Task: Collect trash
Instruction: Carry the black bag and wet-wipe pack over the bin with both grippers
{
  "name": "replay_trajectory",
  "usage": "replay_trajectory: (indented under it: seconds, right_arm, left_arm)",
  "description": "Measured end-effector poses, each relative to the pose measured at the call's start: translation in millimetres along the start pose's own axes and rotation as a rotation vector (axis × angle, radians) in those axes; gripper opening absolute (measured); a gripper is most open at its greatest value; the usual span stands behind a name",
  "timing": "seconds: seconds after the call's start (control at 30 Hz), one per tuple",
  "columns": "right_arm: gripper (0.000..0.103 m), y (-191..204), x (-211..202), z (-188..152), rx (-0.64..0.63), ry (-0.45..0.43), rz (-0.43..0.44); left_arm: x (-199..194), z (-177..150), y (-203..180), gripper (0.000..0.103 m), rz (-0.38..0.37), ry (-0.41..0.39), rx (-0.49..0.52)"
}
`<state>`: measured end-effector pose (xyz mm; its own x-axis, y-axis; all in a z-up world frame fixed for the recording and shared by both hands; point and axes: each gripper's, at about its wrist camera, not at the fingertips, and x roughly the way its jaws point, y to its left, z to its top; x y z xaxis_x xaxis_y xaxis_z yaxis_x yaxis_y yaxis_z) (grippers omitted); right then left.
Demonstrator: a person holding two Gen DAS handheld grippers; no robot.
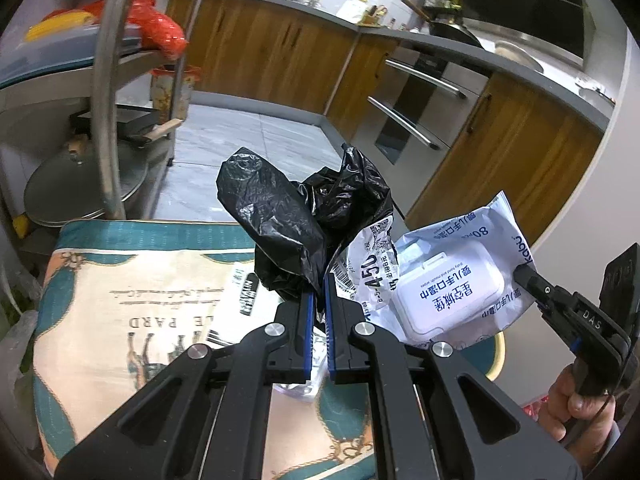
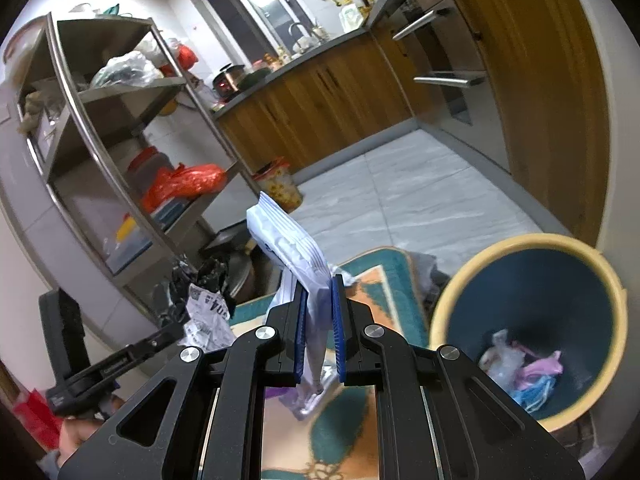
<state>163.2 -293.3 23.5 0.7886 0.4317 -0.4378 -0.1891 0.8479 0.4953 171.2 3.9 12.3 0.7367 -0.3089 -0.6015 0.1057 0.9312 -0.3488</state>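
In the left wrist view, the left hand-held gripper (image 1: 318, 300) is clenching a crumpled black plastic bag (image 1: 280, 216) together with a creased white shipping wrapper (image 1: 368, 268), its blue pads nearly meeting on the bunched material, which is standing up above a patterned teal and beige cloth (image 1: 132, 300). Just to the right, the right hand-held gripper (image 1: 522, 274) is pinching the edge of a white wet-wipes pack (image 1: 456, 280), and a hand (image 1: 580, 412) is gripping its handle at the lower right. A metal shelf rack (image 1: 108, 92) is standing to the left, and wooden kitchen cabinets (image 1: 272, 48) are lining the far side of the tiled floor. In the right wrist view, the right hand-held gripper (image 2: 319, 328) is squeezing the wet-wipes pack (image 2: 288, 236) edge-on between its narrowly parted blue pads, the pack sticking up and leaning left. The left hand-held gripper (image 2: 176, 332) is showing at the lower left with the black plastic bag (image 2: 208, 272) and wrapper (image 2: 208, 316) at its tip. A dark blue bin with a pale yellow rim (image 2: 444, 292) is sitting at the right, already containing some plastic scraps (image 2: 520, 368).
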Motion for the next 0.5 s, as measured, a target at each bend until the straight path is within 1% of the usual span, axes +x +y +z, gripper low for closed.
replay_trajectory:
  seconds: [0.37, 0.5]
  right_arm:
    - [0.013, -32.3, -32.8, 0.8, 0.019, -0.053, -0.087]
    - [0.013, -48.2, -46.7, 0.3, 0.043, -0.076, -0.116]
  left_arm:
    - [20.5, -9.2, -44.9, 0.004, -0.067, 0.039, 0.063]
    - [27.3, -14.2, -62.5, 0.004, -0.093, 0.053, 0.087]
